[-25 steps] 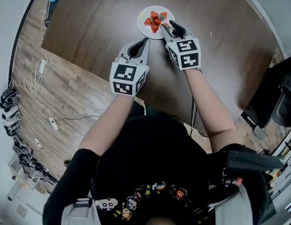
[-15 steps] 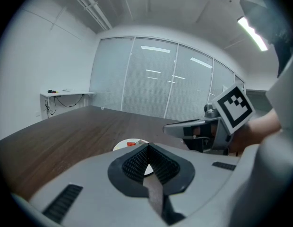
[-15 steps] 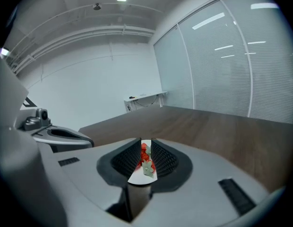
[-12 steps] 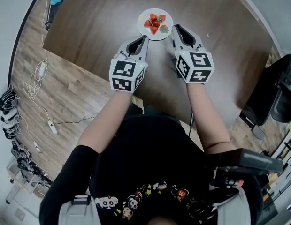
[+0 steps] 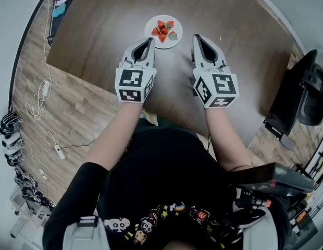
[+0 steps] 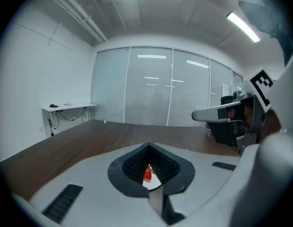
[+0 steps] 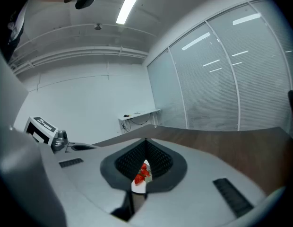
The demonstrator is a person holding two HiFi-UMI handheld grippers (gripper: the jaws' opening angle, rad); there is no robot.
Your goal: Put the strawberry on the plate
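Right tongs (image 5: 197,37): the jaws have just been closing and now sit tip to tip. Nothing is between them. The right gripper view shows only the plate through the slit under the tips, farther on.

Left tongs (image 5: 149,40): also pinched together and empty.

Both pairs point forward and a little downward, side by side with a gap between them. They appear lifted clear of the desk (image 5: 245,56).

Plate (image 5: 164,45): just ahead of the tips, opposite the gap, nearer the left tongs. Neither pair touches it.

Strawberries (image 5: 161,30): a small red heap in the middle of the plate, with a greenish piece on the side toward the right tongs. No fruit visible on the bare desk around either pair.

Reading: closed, empty tongs short of a loaded plate suggest the placing is done and the task is essentially finished. The closed jaws look like a resting posture, not a grip. Little risk remains, except clipping the plate rim if either pair dips forward.
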